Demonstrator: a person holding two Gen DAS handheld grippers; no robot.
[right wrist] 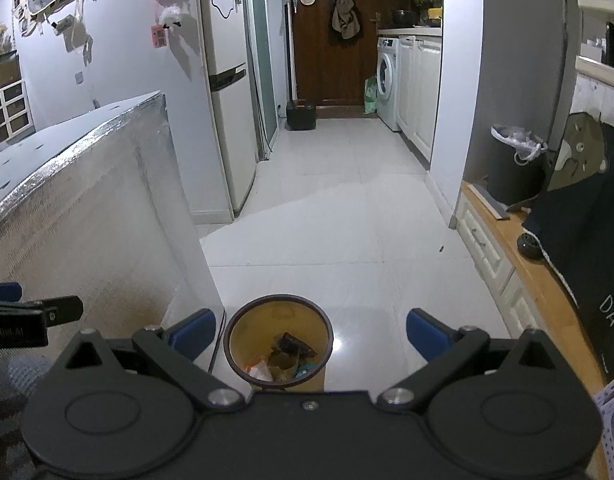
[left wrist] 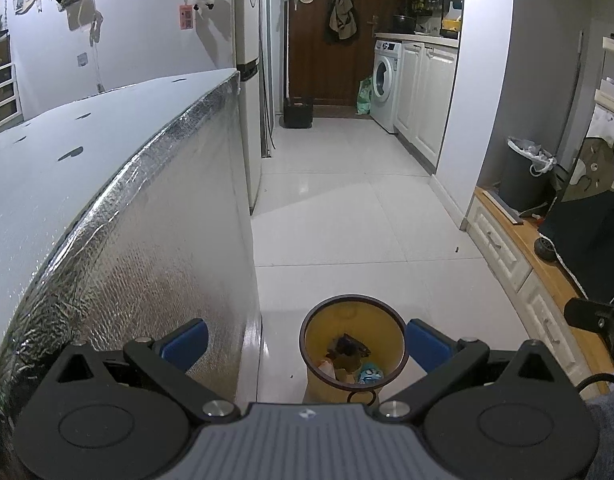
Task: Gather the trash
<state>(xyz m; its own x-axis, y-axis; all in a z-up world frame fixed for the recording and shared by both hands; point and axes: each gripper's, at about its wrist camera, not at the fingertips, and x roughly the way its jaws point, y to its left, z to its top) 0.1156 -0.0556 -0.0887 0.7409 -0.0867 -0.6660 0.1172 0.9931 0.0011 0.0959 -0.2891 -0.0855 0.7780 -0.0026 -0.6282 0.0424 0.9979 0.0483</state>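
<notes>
A small yellow bin with a dark rim stands on the white tiled floor beside the foil-wrapped table. Inside it lies trash: dark wrappers, a pale scrap and a blue-green packet. My left gripper hovers above the bin, open and empty, its blue pads wide apart. In the right wrist view the same bin with its trash sits just left of the centre of my right gripper, also open with nothing between its fingers. The left gripper's tip shows at the right view's left edge.
A table covered in silver foil fills the left. A fridge stands behind it. On the right run a low white cabinet with a wooden top, a dark cloth and a grey lined bin. A washing machine stands by the far door.
</notes>
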